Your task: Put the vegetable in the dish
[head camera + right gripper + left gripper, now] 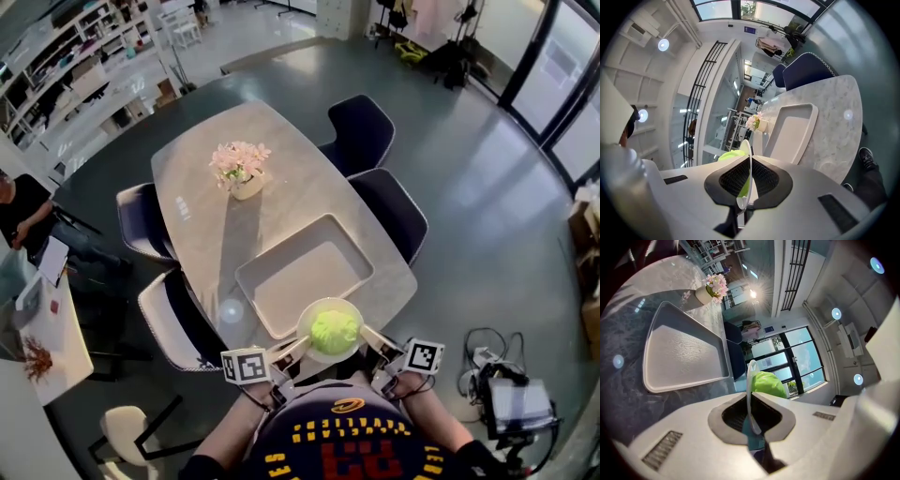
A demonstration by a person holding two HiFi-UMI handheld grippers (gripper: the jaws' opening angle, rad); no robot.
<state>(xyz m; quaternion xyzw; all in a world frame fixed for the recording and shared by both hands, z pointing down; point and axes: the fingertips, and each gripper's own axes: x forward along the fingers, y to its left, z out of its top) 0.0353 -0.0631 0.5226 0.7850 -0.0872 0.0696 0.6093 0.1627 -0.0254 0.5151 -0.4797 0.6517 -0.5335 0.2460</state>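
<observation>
At the near end of the long table [300,187], a pale veined stone-look slab with rounded corners, a wide rectangular tray [298,232] is laid out. It is light grey and shallow-walled, faintly grained on its floor, and nothing is carried in it. Just before the tray's near corner a round, pale dish [303,330] is held in front of the person's chest, apparently lifted clear of the tabletop. The vegetable [334,330] is already seated in it, a bright green, crinkled, leafy ball by which most of the bowl is filled. The dish is taken from both sides: the left gripper [296,346] is clamped on the rim at one edge and the right gripper [367,338] on the rim opposite. In each gripper view the thin white lip is pinched between dark, textured pads. The vegetable is judged light, soft and easily bruised, and loose enough to roll if the dish is tipped. The dish is judged stiff, smooth and likely slippery. So two opposed grips on the rim are reckoned the right hold, provided the dish is kept level.
</observation>
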